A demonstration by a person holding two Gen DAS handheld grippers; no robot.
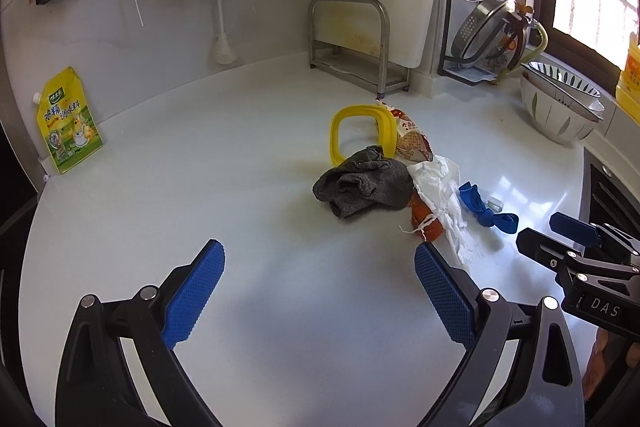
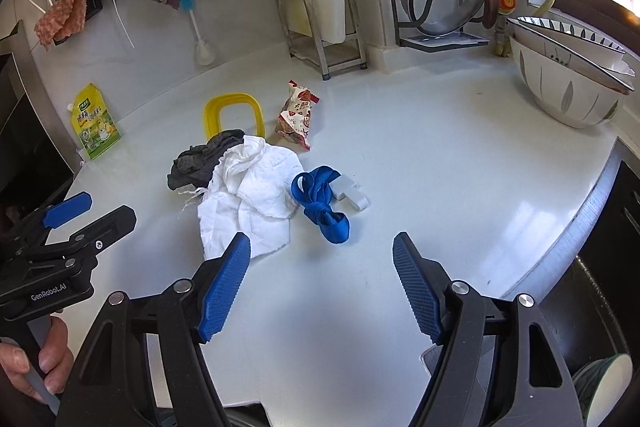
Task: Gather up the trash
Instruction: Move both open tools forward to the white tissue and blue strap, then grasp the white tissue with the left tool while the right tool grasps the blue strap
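A pile lies mid-counter: a grey cloth (image 1: 366,183) (image 2: 200,161), a crumpled white tissue (image 2: 250,193) (image 1: 440,191), a red-and-white snack wrapper (image 2: 298,115) (image 1: 412,141), a blue ribbon (image 2: 320,201) (image 1: 486,207), a small white piece (image 2: 352,193) and an orange item (image 1: 426,221) partly under the tissue. A yellow ring lid (image 1: 358,131) (image 2: 232,113) lies behind. My left gripper (image 1: 318,287) is open and empty, short of the cloth. My right gripper (image 2: 322,277) is open and empty, just short of the tissue and ribbon.
A yellow seasoning pouch (image 1: 68,123) leans on the back wall at left. A metal rack (image 1: 352,47) and a cutting board stand at the back. Stacked bowls (image 2: 568,75) sit at right. Cloths hang on a wall rail. The stove edge (image 2: 592,203) borders the right.
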